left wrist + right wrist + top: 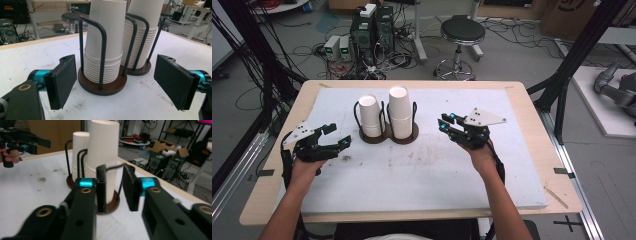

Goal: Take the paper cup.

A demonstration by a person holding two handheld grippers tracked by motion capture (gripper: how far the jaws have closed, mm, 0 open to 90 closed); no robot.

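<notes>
Near the table's point(532, 165) front edge, the left gripper point(337, 136) hovers with jaws spread wide, nothing between them. Two paper cup stacks point(399, 112) stand in a holder point(388, 136) toward the back edge. Beside it, the right gripper point(443, 122) is nearly pressed together, pinching nothing.

No legible text, label, brand, number or sign appears on the paper cups point(400, 112), their holder point(388, 135), the white mat point(422, 165) or the equipment behind the table; any markings there are too small or blurred to read.
</notes>
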